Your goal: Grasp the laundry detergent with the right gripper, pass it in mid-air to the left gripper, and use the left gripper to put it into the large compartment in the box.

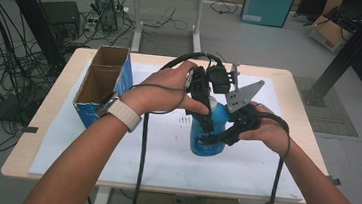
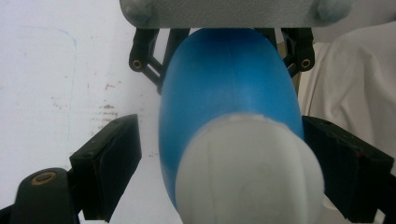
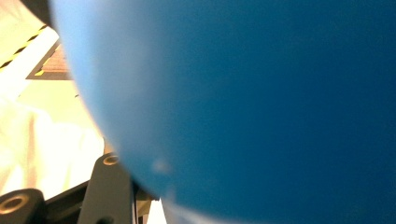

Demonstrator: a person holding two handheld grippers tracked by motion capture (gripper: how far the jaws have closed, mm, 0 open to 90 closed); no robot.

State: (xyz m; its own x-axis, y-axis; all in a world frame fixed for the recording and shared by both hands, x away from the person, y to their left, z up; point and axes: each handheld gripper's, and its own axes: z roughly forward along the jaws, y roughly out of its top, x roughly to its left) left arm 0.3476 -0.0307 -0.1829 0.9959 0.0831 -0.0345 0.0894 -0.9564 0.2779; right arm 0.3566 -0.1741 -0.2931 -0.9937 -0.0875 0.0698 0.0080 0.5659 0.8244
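Two tools (image 1: 204, 101) (image 1: 226, 134) meet at one upright blue bottle (image 1: 216, 130).

One blue plastic bottle with a white cap (image 1: 210, 130) stands at the centre of the frame, between two black two-jaw grippers (image 1: 204, 101) (image 1: 229, 131). One open blue cardboard box with two compartments (image 1: 101, 82) sits left of centre. One white paper sheet (image 1: 163, 158) covers one pale wooden table (image 1: 41, 119).

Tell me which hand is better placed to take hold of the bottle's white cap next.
Left. The left gripper looks down along the blue bottle with its jaws open on either side of the white cap, not yet pressing it. The right gripper is already clamped on the bottle's body, steadying it.
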